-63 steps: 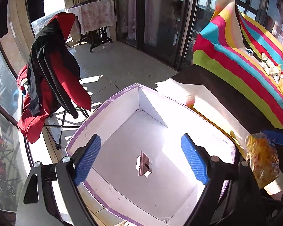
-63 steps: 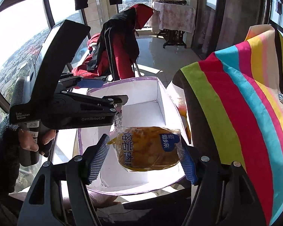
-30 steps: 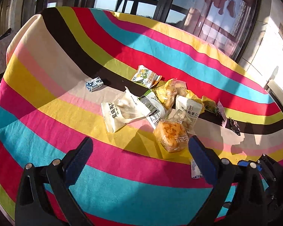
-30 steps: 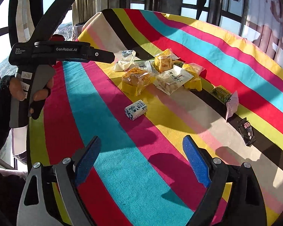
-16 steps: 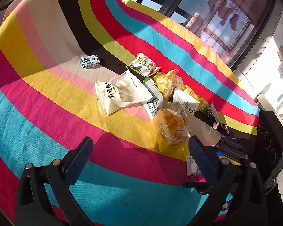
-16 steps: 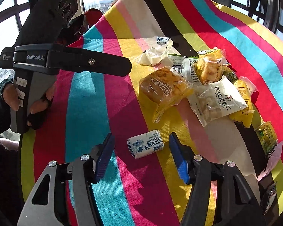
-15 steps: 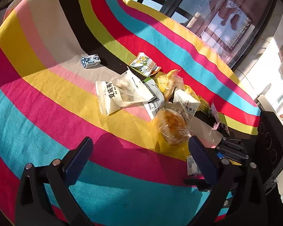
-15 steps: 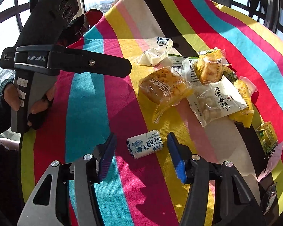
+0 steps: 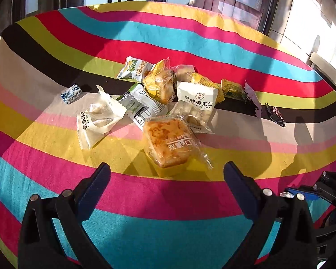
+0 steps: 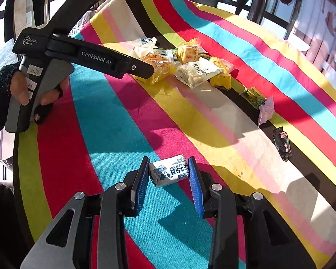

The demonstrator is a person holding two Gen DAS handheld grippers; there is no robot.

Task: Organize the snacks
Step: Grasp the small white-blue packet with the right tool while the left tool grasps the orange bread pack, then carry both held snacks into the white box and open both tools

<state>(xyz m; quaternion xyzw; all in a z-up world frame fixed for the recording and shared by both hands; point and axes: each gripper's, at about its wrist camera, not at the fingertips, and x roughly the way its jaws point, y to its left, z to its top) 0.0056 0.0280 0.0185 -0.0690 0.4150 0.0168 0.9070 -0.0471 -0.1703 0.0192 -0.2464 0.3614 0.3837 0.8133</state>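
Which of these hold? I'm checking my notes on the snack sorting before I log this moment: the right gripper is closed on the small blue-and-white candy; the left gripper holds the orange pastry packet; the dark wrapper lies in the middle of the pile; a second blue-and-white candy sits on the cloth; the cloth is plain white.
1. The right gripper is closed on the blue-and-white candy. True.
2. The left gripper holds the orange pastry packet. False: its jaws are open, the packet lies ahead of them.
3. The dark wrapper lies mid-pile. False: it lies apart.
4. A second candy sits on the cloth. True.
5. The cloth is plain white. False: it is striped.
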